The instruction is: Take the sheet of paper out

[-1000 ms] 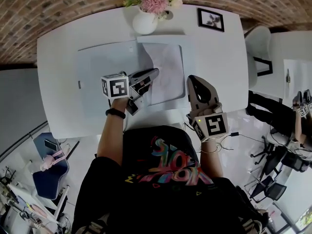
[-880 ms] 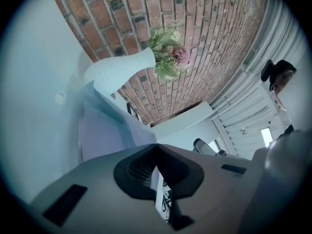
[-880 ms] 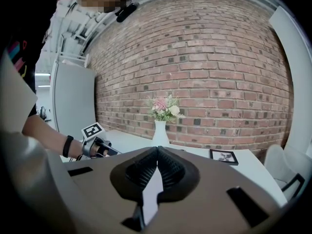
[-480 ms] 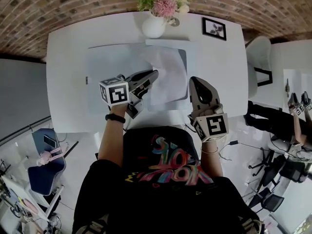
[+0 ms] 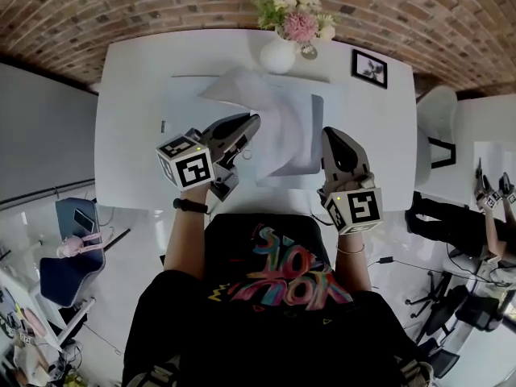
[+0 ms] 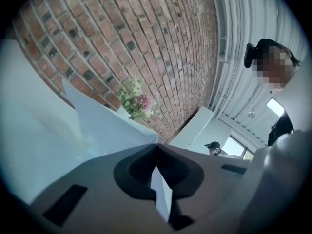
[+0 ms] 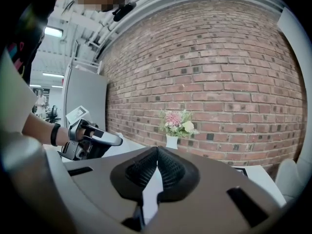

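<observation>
A white sheet of paper point(image 5: 278, 115) rises in a curl from a pale blue folder point(image 5: 187, 101) lying flat on the white table point(image 5: 129, 135). My left gripper point(image 5: 252, 122) is shut on the sheet's near edge and holds it above the folder. In the left gripper view the sheet point(image 6: 105, 126) fans out up and to the left from the closed jaw tips point(image 6: 157, 144). My right gripper point(image 5: 334, 134) hovers by the folder's right edge, shut with nothing in it; its jaws meet point(image 7: 157, 149) in its own view, where the left gripper point(image 7: 116, 141) shows at the left.
A white vase of pink flowers point(image 5: 280, 53) stands at the table's far edge, and a small framed picture point(image 5: 369, 68) lies to its right. A brick wall point(image 5: 161, 6) runs behind the table. A white chair point(image 5: 435, 111) stands at the right.
My left gripper has risen with the sheet, which now lifts and curls higher off the folder. The right gripper has come up a little.
</observation>
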The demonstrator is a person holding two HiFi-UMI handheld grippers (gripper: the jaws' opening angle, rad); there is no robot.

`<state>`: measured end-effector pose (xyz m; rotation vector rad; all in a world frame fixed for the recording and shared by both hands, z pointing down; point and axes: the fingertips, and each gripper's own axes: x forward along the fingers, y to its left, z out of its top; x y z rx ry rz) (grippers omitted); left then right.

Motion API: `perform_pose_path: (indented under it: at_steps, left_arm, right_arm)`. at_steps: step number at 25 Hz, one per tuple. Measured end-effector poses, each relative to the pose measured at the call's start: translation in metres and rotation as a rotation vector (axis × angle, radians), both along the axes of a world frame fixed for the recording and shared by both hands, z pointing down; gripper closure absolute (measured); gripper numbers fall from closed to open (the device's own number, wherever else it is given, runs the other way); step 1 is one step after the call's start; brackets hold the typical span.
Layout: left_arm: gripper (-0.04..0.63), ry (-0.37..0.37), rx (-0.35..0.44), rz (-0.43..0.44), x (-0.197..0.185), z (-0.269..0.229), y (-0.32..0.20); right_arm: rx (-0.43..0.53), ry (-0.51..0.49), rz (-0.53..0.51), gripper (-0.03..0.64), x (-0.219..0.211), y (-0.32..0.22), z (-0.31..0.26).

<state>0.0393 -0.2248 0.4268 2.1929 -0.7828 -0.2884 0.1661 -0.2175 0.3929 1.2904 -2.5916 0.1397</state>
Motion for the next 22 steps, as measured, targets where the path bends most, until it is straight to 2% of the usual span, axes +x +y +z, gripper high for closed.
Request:
perform_pose_path:
  at_steps: [6,15,22]
  left_arm:
    - [0.572,-0.084,0.125,-0.129,-0.029,-0.04,0.001]
    - [0.572,-0.261,0.332,-0.295,-0.054,-0.09,0.005]
    - [0.572,-0.411,0.475,-0.361,-0.052,-0.118,0.011]
  right_arm:
    - [0.035,-0.011,-0.05,0.597,-0.016,-0.011,-0.016]
    - [0.098,-0.007,-0.075,0.597,-0.032,-0.028,-0.045]
    - [0.12,0.001,-0.066,0.597,-0.028,-0.033,-0.06]
